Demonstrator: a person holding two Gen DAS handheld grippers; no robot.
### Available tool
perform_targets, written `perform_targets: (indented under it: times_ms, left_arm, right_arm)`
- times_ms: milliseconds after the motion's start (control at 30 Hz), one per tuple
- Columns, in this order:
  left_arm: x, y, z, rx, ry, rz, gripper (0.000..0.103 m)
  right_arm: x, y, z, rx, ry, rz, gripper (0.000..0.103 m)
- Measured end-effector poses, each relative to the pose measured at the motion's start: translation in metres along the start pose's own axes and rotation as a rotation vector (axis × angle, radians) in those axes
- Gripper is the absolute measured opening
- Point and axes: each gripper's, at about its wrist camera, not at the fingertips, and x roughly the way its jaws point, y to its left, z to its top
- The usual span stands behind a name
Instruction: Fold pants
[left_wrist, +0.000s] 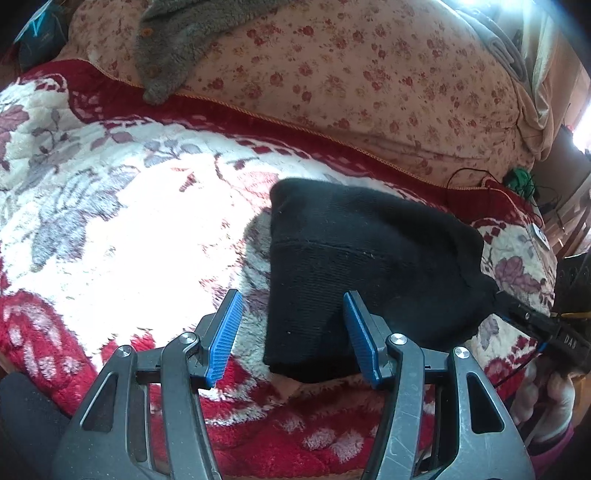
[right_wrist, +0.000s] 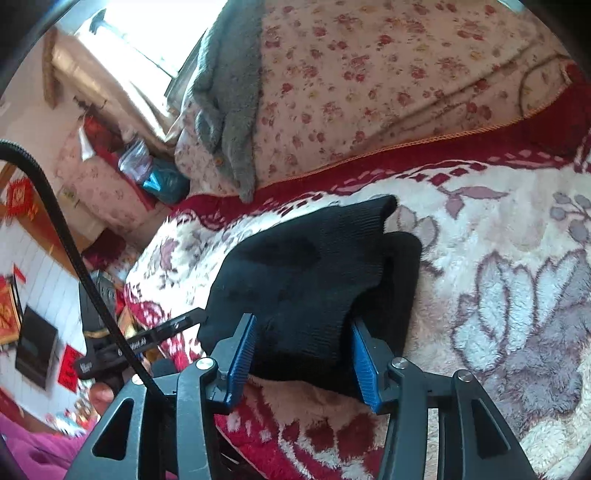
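Observation:
Black knit pants (left_wrist: 354, 258), folded into a thick bundle, lie on the plush floral blanket (left_wrist: 122, 221). My left gripper (left_wrist: 293, 339) is open over the bundle's near corner. Its left pad is over the blanket, clear of the cloth, and its right pad is over the black cloth. In the right wrist view the pants (right_wrist: 314, 266) show a ribbed cuff at the far end. My right gripper (right_wrist: 303, 363) stands open with the near edge of the bundle lying loosely between its blue pads. The right gripper (left_wrist: 532, 321) also shows at the bundle's right corner in the left wrist view.
A flowered quilt (left_wrist: 351, 74) is heaped behind the blanket, with a grey fleece garment (left_wrist: 170, 48) draped on it. Cables and a green object (left_wrist: 517, 177) lie at the far right. A black hose (right_wrist: 70, 243) crosses the right wrist view. A hand (left_wrist: 550, 398) holds the right gripper.

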Motion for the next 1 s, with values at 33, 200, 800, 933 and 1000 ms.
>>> perform_targets:
  times_ms: [33, 200, 800, 933, 1000]
  left_arm:
    - [0.003, 0.0, -0.001, -0.001, 0.006, -0.001, 0.055]
    - [0.01, -0.001, -0.005, -0.007, 0.002, -0.003, 0.056]
    - [0.016, -0.013, -0.012, 0.059, -0.004, 0.008, 0.044]
    - [0.016, -0.017, -0.011, 0.059, -0.001, 0.037, 0.045]
    - [0.014, -0.02, -0.012, 0.07, -0.007, 0.059, 0.045]
  right_arm:
    - [0.003, 0.004, -0.001, -0.031, 0.012, -0.005, 0.045]
    - [0.001, 0.007, -0.008, -0.098, -0.016, 0.008, 0.013]
    - [0.0, -0.01, -0.026, -0.117, 0.039, -0.028, 0.009]
    - [-0.008, -0.004, -0.027, -0.139, 0.05, -0.071, 0.009]
    - [-0.012, 0.003, -0.028, -0.173, 0.054, -0.119, 0.01]
